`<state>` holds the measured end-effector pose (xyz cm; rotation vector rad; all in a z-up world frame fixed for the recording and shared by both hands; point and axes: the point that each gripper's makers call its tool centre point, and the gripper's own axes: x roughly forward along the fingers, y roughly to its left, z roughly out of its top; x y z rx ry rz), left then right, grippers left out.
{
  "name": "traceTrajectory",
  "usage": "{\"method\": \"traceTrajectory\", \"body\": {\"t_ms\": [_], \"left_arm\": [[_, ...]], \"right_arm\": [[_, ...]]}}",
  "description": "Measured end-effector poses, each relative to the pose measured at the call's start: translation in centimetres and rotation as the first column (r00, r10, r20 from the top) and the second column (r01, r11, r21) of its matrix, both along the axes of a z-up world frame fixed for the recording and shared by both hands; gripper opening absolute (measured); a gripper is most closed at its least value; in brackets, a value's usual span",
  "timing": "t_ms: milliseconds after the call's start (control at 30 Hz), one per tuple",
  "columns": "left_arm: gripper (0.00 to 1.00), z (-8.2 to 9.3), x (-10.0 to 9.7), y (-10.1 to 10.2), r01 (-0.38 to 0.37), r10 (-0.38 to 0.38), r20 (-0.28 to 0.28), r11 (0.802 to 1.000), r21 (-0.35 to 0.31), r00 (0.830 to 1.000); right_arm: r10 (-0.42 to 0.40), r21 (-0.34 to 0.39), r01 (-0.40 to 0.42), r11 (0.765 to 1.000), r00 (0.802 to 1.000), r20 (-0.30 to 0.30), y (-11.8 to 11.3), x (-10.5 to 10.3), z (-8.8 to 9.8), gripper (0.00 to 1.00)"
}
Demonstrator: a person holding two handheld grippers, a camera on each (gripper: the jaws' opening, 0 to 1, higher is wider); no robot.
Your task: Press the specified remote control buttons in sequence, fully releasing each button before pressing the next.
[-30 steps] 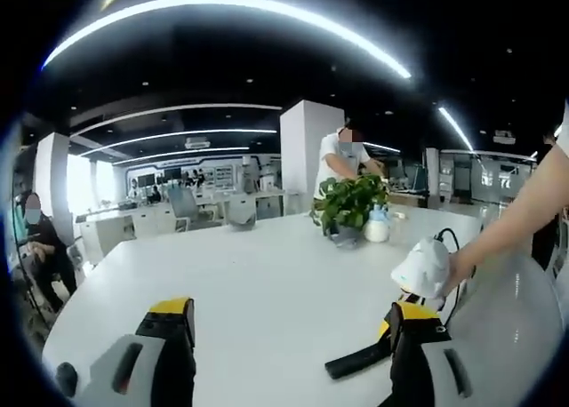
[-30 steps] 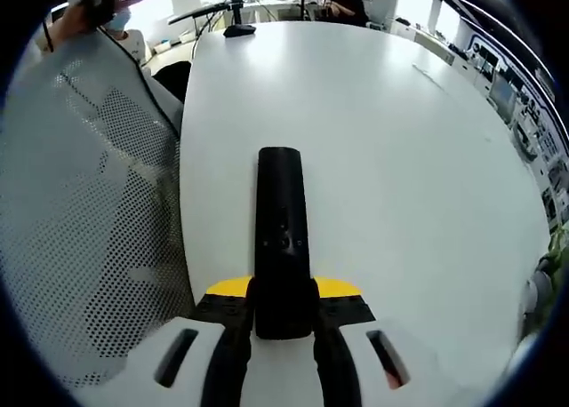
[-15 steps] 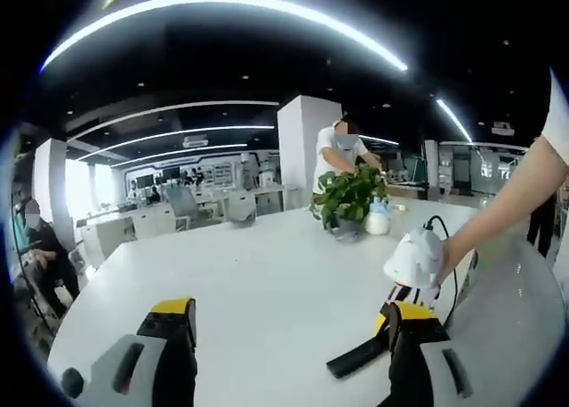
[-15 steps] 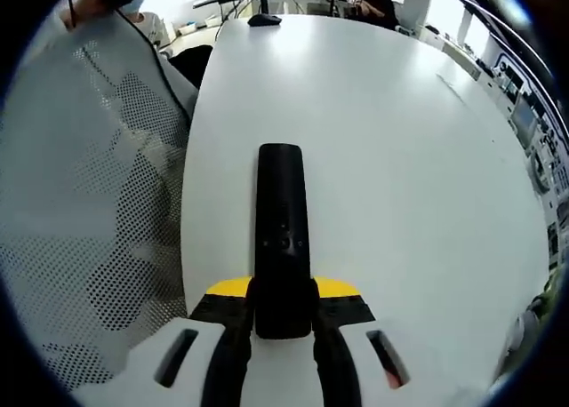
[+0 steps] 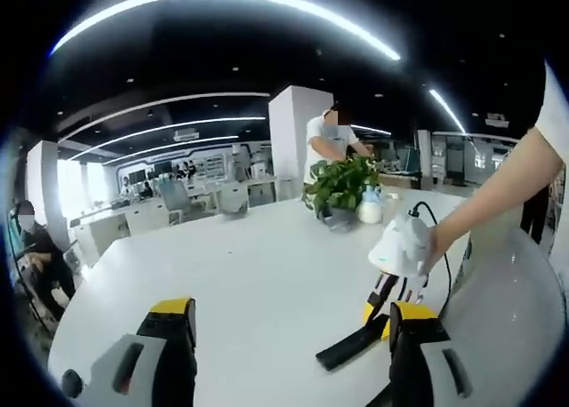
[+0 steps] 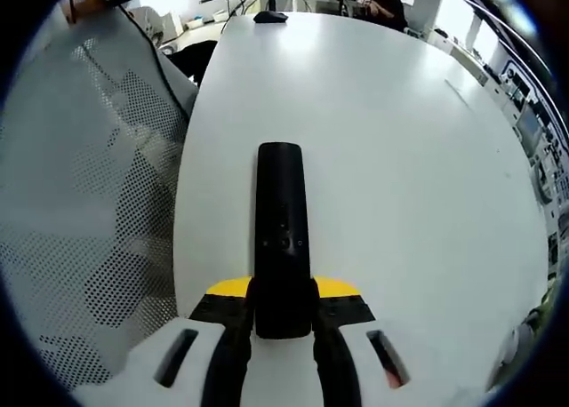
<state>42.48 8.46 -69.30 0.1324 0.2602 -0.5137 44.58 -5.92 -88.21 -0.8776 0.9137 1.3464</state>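
Lying lengthwise along the right tool (image 6: 283, 323), the remote control (image 6: 282, 238) is pinched above the surface (image 6: 391, 158), while the spread left tool (image 5: 289, 354) is held just left of it.

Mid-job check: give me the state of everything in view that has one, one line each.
remote control: clamped at its near end, pointing forward over the table
right gripper: shut on the remote control
left gripper: open, holding nothing
table: white, bare around the remote
potted plant: upright on the table
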Motion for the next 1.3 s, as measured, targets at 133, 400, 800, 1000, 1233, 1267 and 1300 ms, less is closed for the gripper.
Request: {"method": "traceTrajectory", "body": {"t_ms": [133,400,800,1000,1233,1267,1300], "left_arm": [[0.94,-0.3,0.1,0.1,-0.008,0.008,-0.003,0.999,0.046,1.0],[0.94,-0.4,0.1,0.1,-0.008,0.008,-0.016,0.999,0.035,1.0],[0.94,-1.1,0.2,0.5,-0.012,0.014,-0.015,0.995,0.1,1.0],[0.93,-1.2,0.3,0.8,-0.026,0.028,-0.017,0.995,0.099,0.999],[0.93,-1.0,0.5,1.4,-0.053,0.055,-0.01,0.994,0.099,0.998],[0.93,-1.0,0.6,1.5,-0.059,0.06,-0.009,0.993,0.103,0.998],[0.93,-0.9,0.6,1.6,-0.064,0.065,-0.006,0.993,0.102,0.998]], "right_arm": [[0.024,-0.012,-0.024,1.0,1.0,0.004,0.3,0.4,0.0,0.24],[0.034,-0.002,-0.034,0.999,0.999,0.001,0.6,1.5,0.0,0.24],[0.03,0.031,-0.03,0.999,1.0,0.0,1.0,2.8,0.1,0.24],[0.022,0.05,-0.022,0.999,1.0,-0.001,1.4,3.8,0.1,0.24],[0.019,0.063,-0.018,0.998,1.0,-0.006,1.5,4.7,0.2,0.24],[0.02,0.064,-0.02,0.998,1.0,-0.007,1.5,4.8,0.2,0.24],[0.021,0.065,-0.021,0.998,1.0,-0.009,1.5,4.9,0.2,0.24]]}}
